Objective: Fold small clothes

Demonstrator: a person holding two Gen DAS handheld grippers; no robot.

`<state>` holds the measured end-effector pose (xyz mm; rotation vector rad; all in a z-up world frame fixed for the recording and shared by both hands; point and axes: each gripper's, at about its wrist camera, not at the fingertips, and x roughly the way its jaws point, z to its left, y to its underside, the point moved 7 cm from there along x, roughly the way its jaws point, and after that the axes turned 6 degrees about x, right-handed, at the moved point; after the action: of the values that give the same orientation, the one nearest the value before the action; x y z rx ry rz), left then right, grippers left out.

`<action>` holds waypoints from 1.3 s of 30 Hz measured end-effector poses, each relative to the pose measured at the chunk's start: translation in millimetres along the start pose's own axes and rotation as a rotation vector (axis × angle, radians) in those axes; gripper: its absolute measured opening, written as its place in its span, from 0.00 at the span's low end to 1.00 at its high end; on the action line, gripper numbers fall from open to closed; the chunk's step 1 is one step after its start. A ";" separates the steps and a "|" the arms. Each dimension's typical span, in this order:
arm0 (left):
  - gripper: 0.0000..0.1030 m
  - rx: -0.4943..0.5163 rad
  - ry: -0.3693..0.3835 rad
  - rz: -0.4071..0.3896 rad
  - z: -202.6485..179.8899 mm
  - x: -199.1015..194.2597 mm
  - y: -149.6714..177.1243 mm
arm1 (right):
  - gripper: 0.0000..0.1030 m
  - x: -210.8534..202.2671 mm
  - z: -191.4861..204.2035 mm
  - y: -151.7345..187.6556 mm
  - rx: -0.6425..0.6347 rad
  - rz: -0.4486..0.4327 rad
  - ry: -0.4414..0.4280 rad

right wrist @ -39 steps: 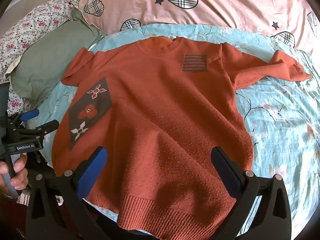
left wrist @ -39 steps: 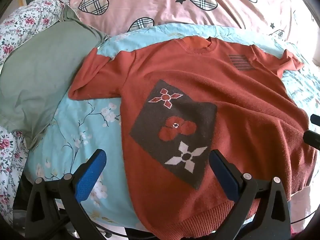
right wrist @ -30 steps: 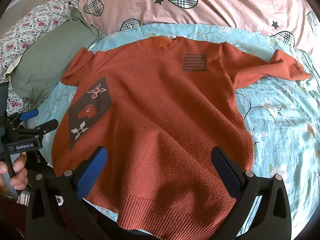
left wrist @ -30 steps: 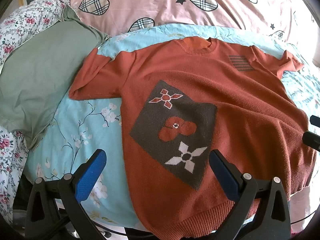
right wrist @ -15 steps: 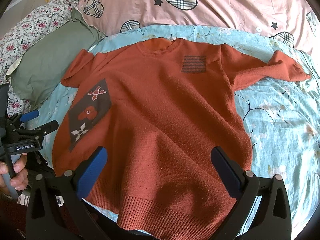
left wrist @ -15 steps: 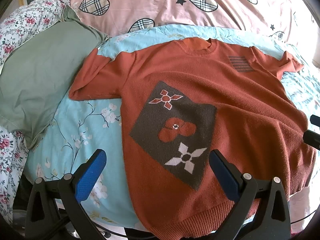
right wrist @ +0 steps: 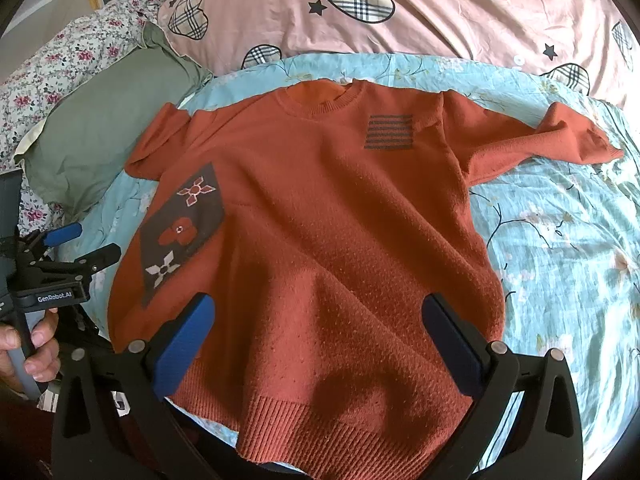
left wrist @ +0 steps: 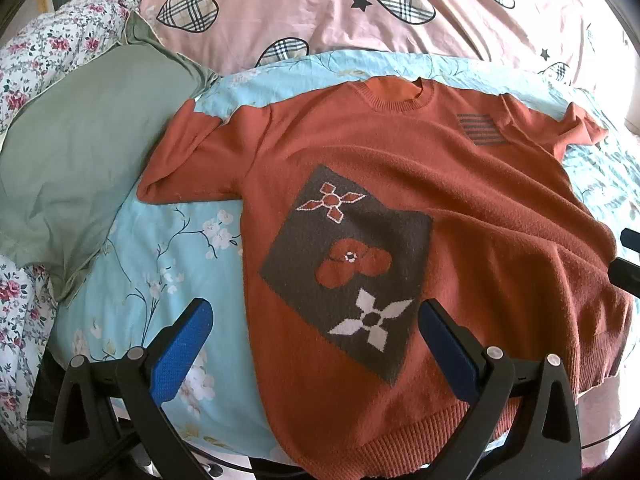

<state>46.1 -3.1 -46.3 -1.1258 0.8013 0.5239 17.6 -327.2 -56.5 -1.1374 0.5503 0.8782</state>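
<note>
Both grippers, left [left wrist: 314, 344] and right [right wrist: 320, 336], hover gaping and empty above the hem of the sweater [right wrist: 320, 220], spread flat on the bed [right wrist: 560, 240]. The hem overhangs the edge; a careless tug might drag it off.

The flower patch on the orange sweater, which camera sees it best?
The left wrist view. There the dark flower patch sits big and centred on the sweater, all three flowers clear. The right wrist view shows the flower patch smaller, squeezed and slanted near the left edge.
</note>
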 end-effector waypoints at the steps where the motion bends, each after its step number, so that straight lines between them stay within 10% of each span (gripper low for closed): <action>1: 1.00 -0.001 0.001 0.004 0.2 0.6 0.1 | 1.00 0.0 -0.2 -0.1 0.001 0.000 0.000; 21: 1.00 0.022 -0.042 0.024 1.2 27.0 -13.2 | 1.00 -4.3 -39.1 -22.4 0.101 -0.159 -0.059; 39: 1.00 0.027 -0.090 0.064 3.5 75.7 -62.7 | 0.95 -21.6 -276.0 -108.1 0.473 -0.283 0.078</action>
<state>139.7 -24.0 -68.3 -1.0474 0.7656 0.6112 108.8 -609.2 -77.3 -0.7918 0.6049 0.4274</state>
